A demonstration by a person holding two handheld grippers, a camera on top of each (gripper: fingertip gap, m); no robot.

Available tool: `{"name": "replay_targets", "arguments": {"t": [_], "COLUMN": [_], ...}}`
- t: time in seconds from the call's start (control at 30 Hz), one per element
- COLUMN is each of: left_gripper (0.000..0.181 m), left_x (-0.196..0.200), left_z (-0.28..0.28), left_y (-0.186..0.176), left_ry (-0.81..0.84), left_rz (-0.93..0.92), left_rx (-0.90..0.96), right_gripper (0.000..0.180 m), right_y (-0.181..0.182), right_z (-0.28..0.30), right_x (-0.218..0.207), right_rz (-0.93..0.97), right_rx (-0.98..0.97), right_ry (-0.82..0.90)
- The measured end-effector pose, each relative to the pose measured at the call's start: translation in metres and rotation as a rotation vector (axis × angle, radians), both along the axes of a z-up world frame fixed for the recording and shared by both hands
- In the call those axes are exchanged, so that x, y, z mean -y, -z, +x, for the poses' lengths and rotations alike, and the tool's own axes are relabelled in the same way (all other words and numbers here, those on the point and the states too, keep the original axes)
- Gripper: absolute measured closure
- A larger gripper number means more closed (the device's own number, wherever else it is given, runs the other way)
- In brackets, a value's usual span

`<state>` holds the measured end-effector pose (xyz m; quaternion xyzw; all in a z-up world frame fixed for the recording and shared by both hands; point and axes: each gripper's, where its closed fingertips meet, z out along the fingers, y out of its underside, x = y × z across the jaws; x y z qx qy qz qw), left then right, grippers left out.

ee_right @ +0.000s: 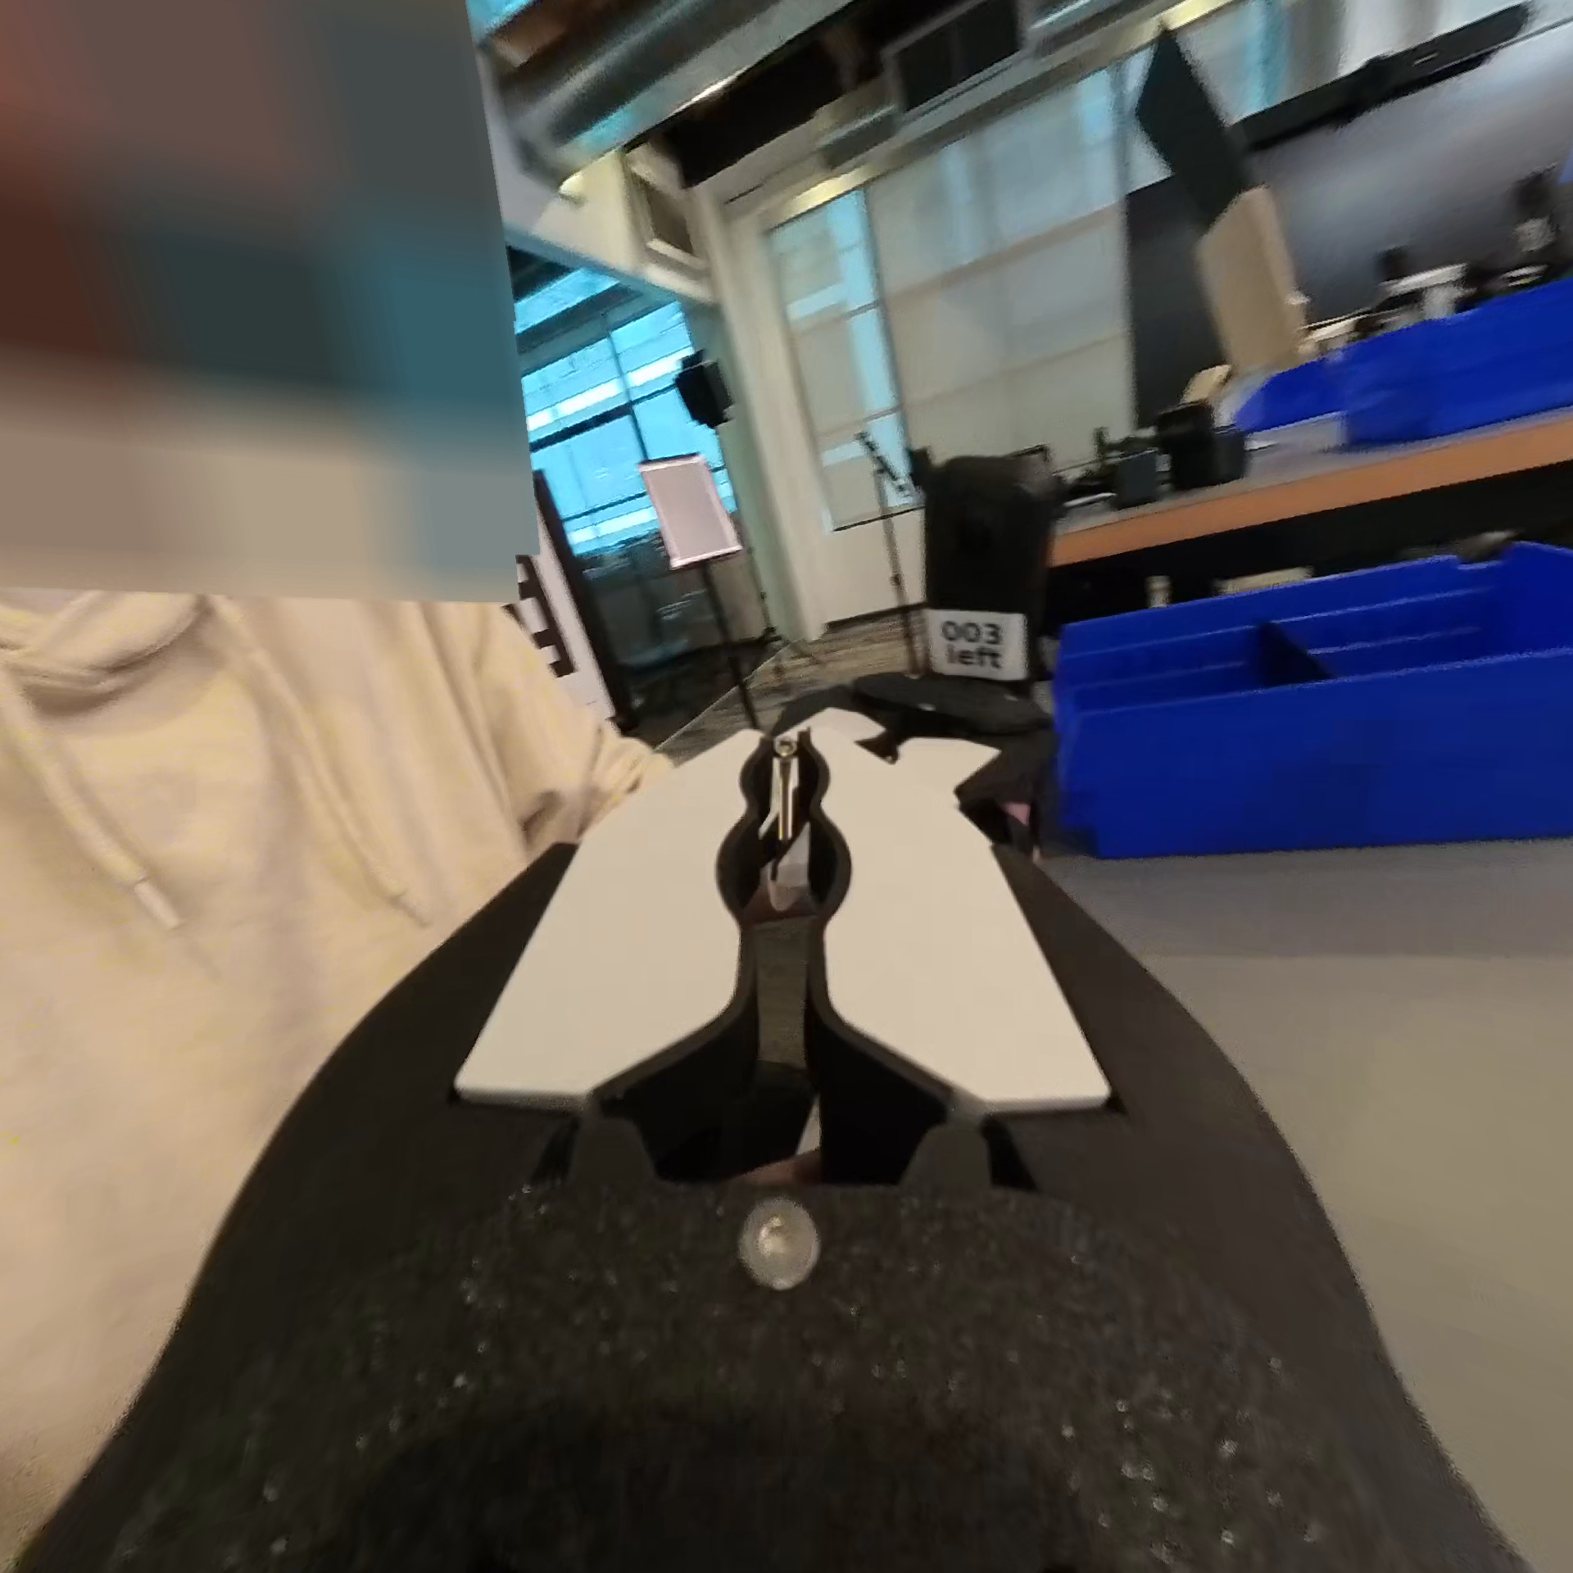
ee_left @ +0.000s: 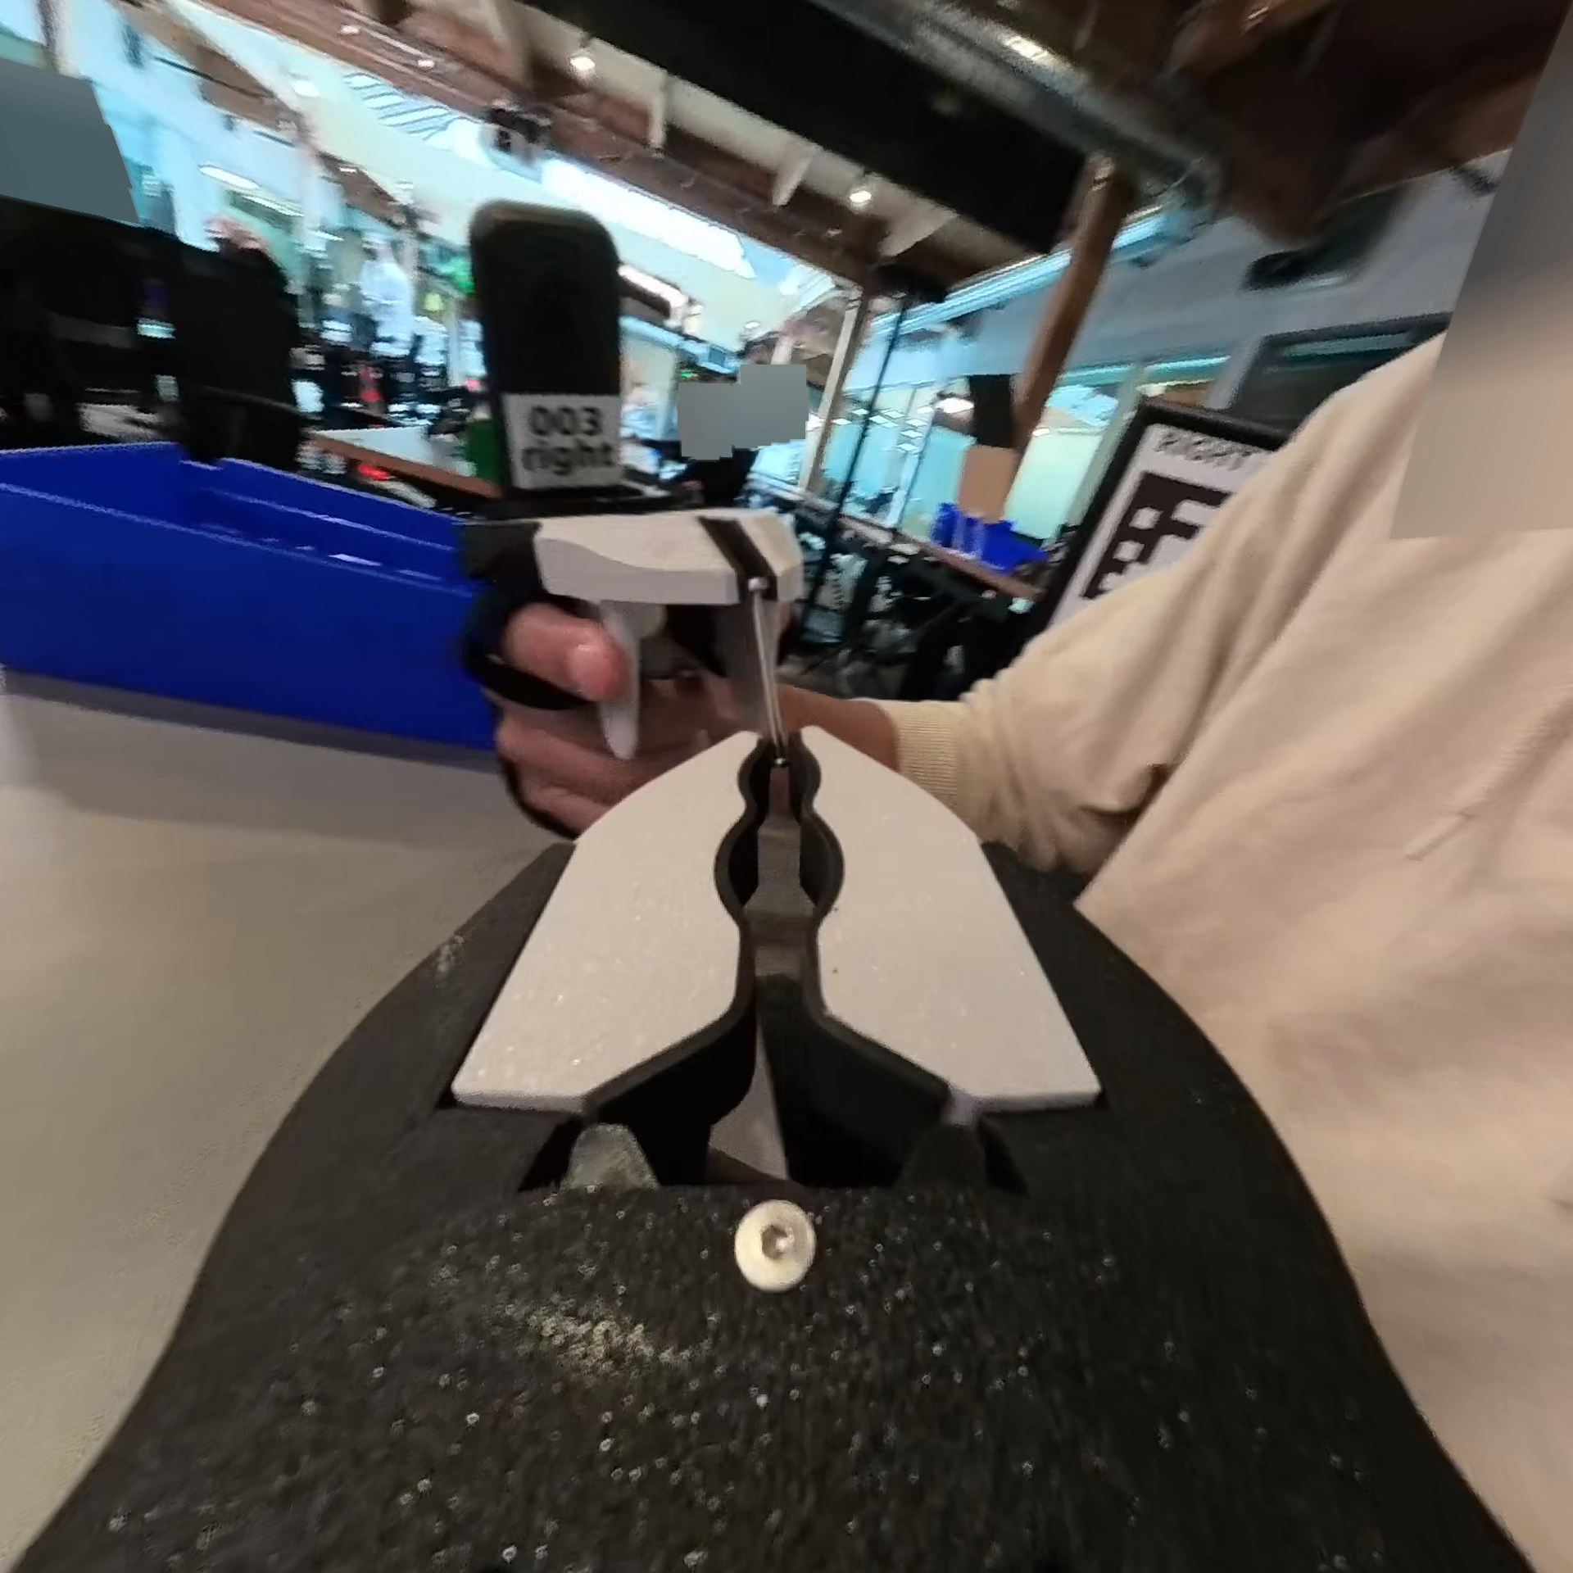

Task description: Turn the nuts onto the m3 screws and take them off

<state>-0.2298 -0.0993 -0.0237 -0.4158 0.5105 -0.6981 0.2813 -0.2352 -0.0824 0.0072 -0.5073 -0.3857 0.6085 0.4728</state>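
The room is a large open workshop with a high ceiling (ee_left: 766, 119) of dark beams and small round lamps. Tall windows (ee_right: 979, 340) with frosted panes let in pale daylight. A grey table surface (ee_right: 1362, 979) carries a blue plastic bin (ee_right: 1277, 766) with compartments. Behind it stands a long workbench (ee_right: 1277, 502) with a wooden edge, and more blue bins lie on it. A flipchart on a stand (ee_right: 689, 511) is near the windows.

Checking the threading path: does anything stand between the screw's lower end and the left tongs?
Nothing visible does. The screw, pinched at its head by the right tongs, reaches the closed tips of the left tongs; no nut is discernible.
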Motion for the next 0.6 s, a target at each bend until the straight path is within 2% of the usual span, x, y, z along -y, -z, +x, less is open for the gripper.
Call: {"name": "replay_targets", "arguments": {"t": [0.23, 0.37, 0.47, 0.6], "left_gripper": [0.177, 0.177, 0.177, 0.177], "left_x": [0.024, 0.025, 0.015, -0.010], "left_z": [-0.015, -0.014, -0.012, 0.002], "left_y": [-0.027, -0.026, -0.020, 0.000], "left_ry": [0.310, 0.350, 0.283, -0.021], "left_rz": [-0.178, -0.220, -0.221, -0.030], "left_rx": [0.106, 0.111, 0.100, 0.006], "right_gripper": [0.174, 0.174, 0.174, 0.175], "right_y": [-0.023, -0.039, -0.036, -0.020], "right_z": [-0.009, -0.002, 0.002, 0.013], "right_x": [0.022, 0.019, 0.009, -0.018], "right_rz": [-0.007, -0.006, 0.011, 0.012], "right_rx": [-0.047, -0.145, -0.102, -0.013], "right_ry": [-0.356, -0.390, -0.290, 0.014]}}
